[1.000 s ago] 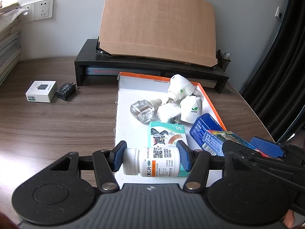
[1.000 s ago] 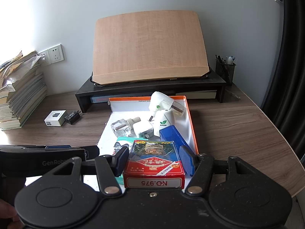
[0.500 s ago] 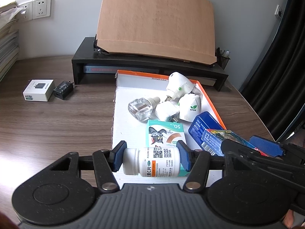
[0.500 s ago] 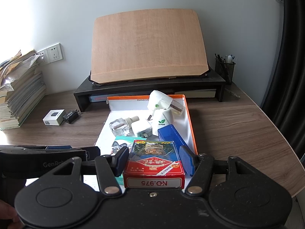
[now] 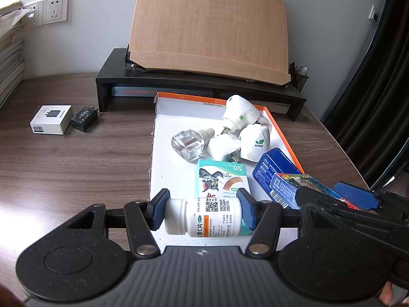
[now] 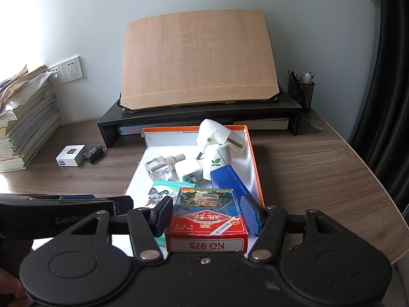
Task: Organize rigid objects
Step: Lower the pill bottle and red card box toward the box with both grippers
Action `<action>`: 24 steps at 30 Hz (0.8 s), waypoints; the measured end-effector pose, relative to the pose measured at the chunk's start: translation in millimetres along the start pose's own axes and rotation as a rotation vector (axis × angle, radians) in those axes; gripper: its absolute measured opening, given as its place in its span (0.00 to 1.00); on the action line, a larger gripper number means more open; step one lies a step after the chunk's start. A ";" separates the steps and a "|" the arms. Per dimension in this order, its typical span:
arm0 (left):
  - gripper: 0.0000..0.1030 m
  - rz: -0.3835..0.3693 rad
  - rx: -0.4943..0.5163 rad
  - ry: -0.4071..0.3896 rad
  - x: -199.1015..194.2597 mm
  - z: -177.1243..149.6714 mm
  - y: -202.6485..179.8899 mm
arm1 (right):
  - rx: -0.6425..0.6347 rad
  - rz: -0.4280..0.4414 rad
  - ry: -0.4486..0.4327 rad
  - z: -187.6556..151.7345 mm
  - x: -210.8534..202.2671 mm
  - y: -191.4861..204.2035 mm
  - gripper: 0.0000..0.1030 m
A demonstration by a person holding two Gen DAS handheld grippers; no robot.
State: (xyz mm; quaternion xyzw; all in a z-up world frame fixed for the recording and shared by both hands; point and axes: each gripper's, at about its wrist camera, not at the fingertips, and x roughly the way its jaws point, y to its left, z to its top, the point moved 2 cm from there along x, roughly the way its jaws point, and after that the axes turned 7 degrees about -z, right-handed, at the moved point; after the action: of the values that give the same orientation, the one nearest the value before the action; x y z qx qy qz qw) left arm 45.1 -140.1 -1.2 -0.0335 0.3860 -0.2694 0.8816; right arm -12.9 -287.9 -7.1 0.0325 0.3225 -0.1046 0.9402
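My left gripper (image 5: 203,213) is shut on a white pill bottle (image 5: 203,217), held sideways over the near end of the orange-rimmed box lid (image 5: 176,179). My right gripper (image 6: 207,215) is shut on a red card box (image 6: 207,220) marked NO.975, held over the lid's (image 6: 251,163) near right part. In the lid lie a clear glass bottle (image 5: 188,144), a white charger (image 5: 223,149), two white plug-in devices (image 5: 240,116), a teal bandage box (image 5: 222,179) and a blue case (image 5: 274,167).
A small white box (image 5: 51,119) and a black charger (image 5: 84,119) lie on the wooden desk (image 5: 64,166) at left. A black monitor stand (image 5: 199,87) with a tilted wooden board (image 5: 209,25) is behind. Stacked books (image 6: 28,125) stand far left, a pen holder (image 6: 301,90) far right.
Both grippers have drawn back and risen slightly with their objects still held. The lid looks a little farther away.
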 end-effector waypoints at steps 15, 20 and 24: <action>0.56 -0.007 0.005 0.006 0.9 -0.3 -2.7 | -0.001 -0.008 0.008 -0.8 -1.2 -2.2 0.69; 0.56 -0.007 0.006 0.008 1.1 -1.4 -3.6 | -0.001 -0.007 0.008 -1.1 -1.3 -2.5 0.69; 0.56 -0.006 0.006 0.007 1.3 -1.0 -3.6 | -0.003 -0.007 0.012 -1.1 -1.0 -2.5 0.69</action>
State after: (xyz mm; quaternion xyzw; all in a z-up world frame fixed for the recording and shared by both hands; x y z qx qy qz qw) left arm 43.4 -143.7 -1.7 -0.0310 0.3881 -0.2735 0.8796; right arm -14.9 -290.0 -7.4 0.0307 0.3285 -0.1072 0.9379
